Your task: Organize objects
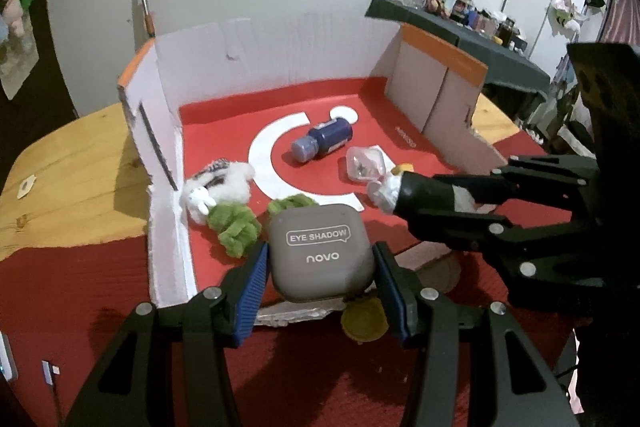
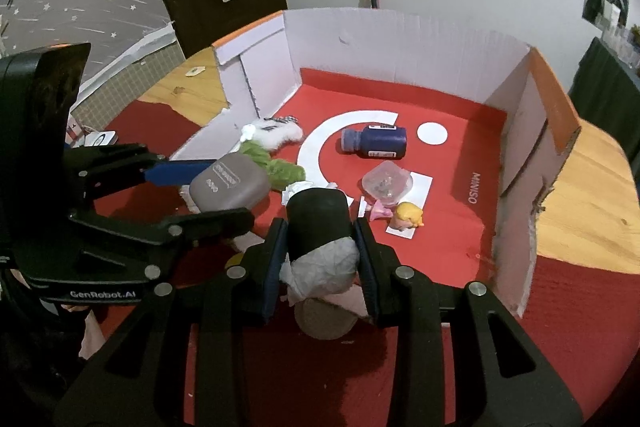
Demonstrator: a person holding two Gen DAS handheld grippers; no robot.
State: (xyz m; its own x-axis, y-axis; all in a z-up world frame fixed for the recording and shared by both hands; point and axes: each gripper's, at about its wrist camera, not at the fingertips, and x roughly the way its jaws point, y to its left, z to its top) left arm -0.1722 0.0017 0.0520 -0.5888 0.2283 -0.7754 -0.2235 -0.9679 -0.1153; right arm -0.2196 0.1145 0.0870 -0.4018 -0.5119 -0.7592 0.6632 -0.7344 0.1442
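Lower centre, the left gripper (image 1: 320,287) clamps a smooth grey rounded-square eyeshadow case (image 1: 320,253); the right gripper (image 2: 322,267) pinches a matte black cylinder (image 2: 318,223) stuffed with crumpled white tissue.

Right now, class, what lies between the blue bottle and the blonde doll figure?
A clear plastic case lies between the blue bottle and blonde doll figure, shown in the right wrist view.
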